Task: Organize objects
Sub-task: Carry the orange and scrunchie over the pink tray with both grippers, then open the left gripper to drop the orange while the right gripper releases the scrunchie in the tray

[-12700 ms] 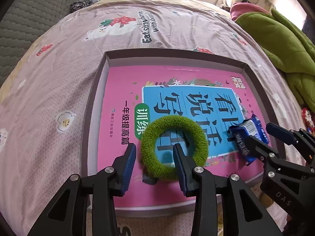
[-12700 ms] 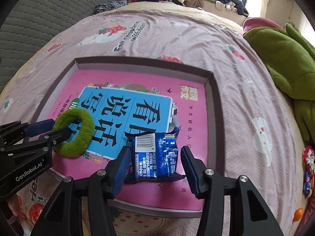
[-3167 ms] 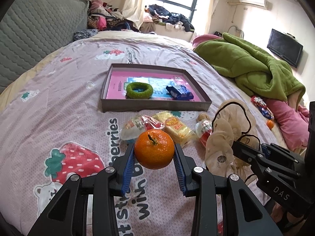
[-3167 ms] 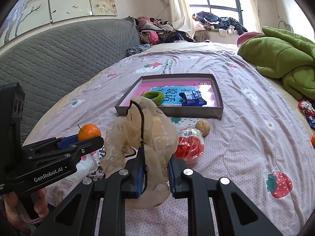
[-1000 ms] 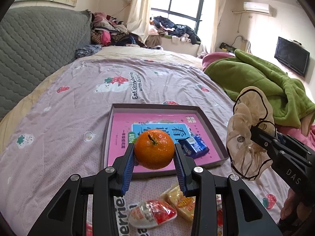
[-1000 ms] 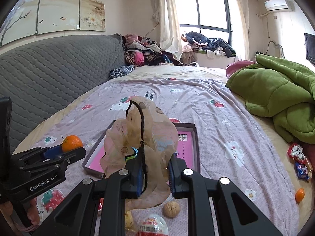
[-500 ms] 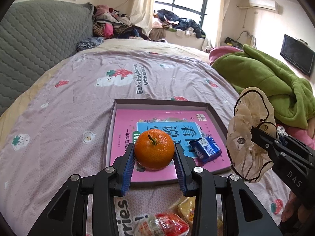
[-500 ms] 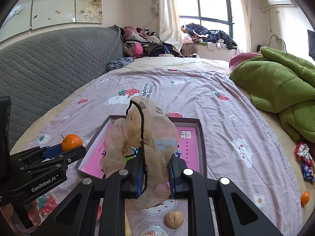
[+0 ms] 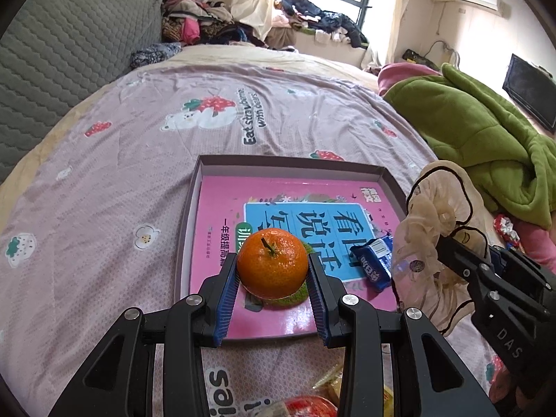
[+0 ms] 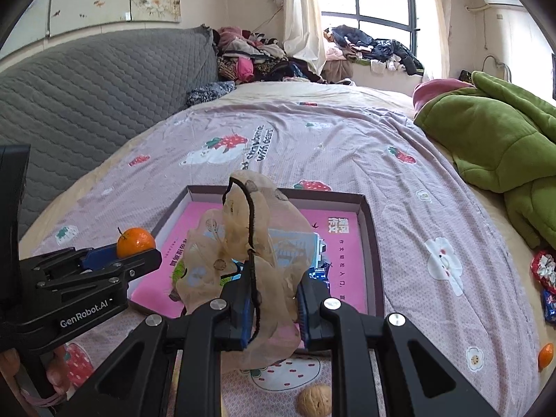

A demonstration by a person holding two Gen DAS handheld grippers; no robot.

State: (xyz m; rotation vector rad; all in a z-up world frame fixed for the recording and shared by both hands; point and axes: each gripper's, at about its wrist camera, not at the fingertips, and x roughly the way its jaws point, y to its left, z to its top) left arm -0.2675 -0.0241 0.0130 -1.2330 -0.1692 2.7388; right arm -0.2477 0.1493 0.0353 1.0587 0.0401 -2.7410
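My left gripper [image 9: 272, 267] is shut on an orange tangerine [image 9: 272, 262], held above the near end of the shallow box [image 9: 377, 170] that contains a pink book. Under the tangerine a green scrunchie [image 9: 292, 295] lies on the book, with a blue snack packet [image 9: 373, 260] to its right. In the right wrist view my right gripper [image 10: 272, 295] is shut on a beige sheer scrunchie with black trim [image 10: 243, 243], which hangs over the box's near half [image 10: 370, 239]. The left gripper with the tangerine [image 10: 135, 241] shows at the left.
A walnut [image 10: 314, 401] and wrapped snacks [image 9: 309, 406] lie on the bedspread in front of the box. A green blanket [image 10: 493, 146] fills the right side. Another small tangerine [image 10: 545, 356] and candy wrappers [image 10: 544, 271] lie at the far right. A grey headboard [image 10: 87, 87] stands at the left.
Both grippers have moved forward and down toward the box, which now looks larger and nearer. Each still holds its object.
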